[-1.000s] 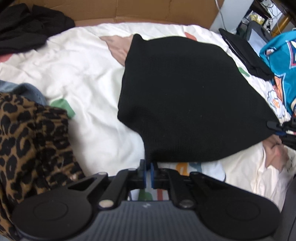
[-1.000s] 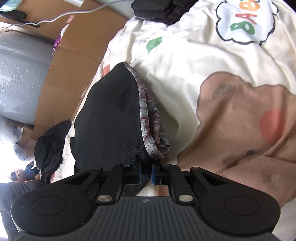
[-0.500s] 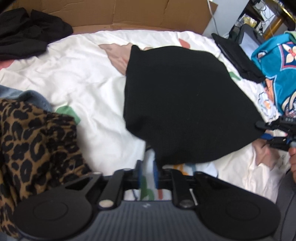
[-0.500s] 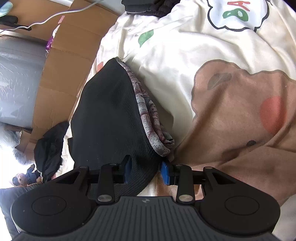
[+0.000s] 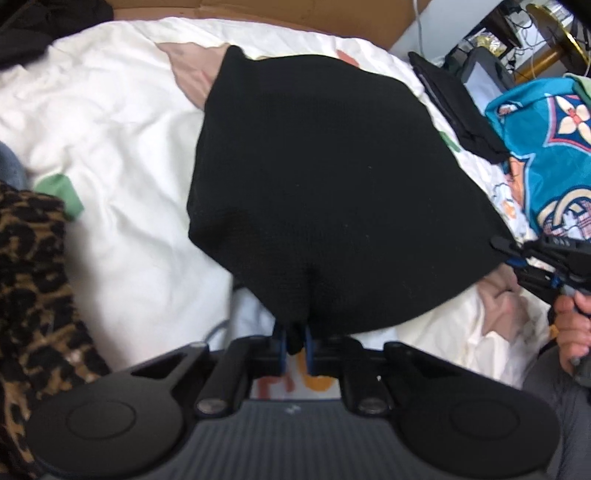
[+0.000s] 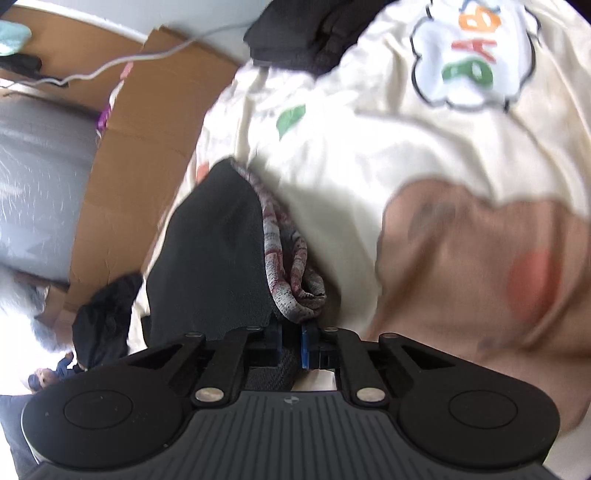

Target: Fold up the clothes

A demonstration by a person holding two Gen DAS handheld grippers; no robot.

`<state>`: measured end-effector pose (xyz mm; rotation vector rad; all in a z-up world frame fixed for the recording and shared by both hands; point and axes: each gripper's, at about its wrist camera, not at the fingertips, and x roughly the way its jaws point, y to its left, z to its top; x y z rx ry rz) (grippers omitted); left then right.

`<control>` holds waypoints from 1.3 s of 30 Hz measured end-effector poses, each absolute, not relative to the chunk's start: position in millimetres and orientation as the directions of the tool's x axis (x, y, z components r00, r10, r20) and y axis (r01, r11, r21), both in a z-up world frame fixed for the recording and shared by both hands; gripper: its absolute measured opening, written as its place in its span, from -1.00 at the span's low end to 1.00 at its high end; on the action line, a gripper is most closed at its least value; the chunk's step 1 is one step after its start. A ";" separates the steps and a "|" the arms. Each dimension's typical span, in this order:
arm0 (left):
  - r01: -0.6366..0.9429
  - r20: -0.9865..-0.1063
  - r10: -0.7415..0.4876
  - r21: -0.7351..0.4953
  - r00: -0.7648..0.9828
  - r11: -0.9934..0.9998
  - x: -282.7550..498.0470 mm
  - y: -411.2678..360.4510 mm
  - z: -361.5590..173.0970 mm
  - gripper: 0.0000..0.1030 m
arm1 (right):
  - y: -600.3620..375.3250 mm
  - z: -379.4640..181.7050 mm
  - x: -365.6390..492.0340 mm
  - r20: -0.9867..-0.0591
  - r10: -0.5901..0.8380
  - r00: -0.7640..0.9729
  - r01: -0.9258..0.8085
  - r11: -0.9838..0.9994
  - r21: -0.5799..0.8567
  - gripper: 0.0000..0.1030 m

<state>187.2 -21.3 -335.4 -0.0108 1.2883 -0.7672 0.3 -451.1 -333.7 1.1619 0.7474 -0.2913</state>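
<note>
1. Left wrist view: the left gripper [image 5: 294, 349] has just been closing, and its blue pads now pinch a fold at the near edge of the black knitted garment [image 5: 332, 192].
2. The garment lies spread over the white printed bedsheet [image 5: 118, 147], filling the middle of the bed from the near edge to the far side.
3. At the right edge of this view the right gripper [image 5: 511, 254] meets the garment's right corner, with the person's hand [image 5: 574, 325] on its handle.
4. A leopard-print cloth [image 5: 33, 295] lies near left, a turquoise patterned fabric [image 5: 546, 155] far right, and a flat black item [image 5: 458, 107] beside it.
5. Brown cardboard [image 5: 295, 11] stands along the far side of the bed.
6. Right wrist view: the right gripper [image 6: 291, 345] has also just been closing, and its narrow jaws clamp dark fabric of the same garment [image 6: 214, 258].
7. A grey and red patterned lining [image 6: 291, 266] shows along the garment's right edge, rolled against the sheet [image 6: 351, 147].
8. A dark clothes pile [image 6: 295, 33] lies far on the bed; the picture is slightly blurred.
</note>
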 end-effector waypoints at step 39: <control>0.558 -0.919 -0.362 -0.220 0.156 0.800 226.5 -41.3 -286.4 -0.04 | -566.4 -348.5 90.5 -0.623 0.090 0.777 0.523 0.459 0.718 -0.87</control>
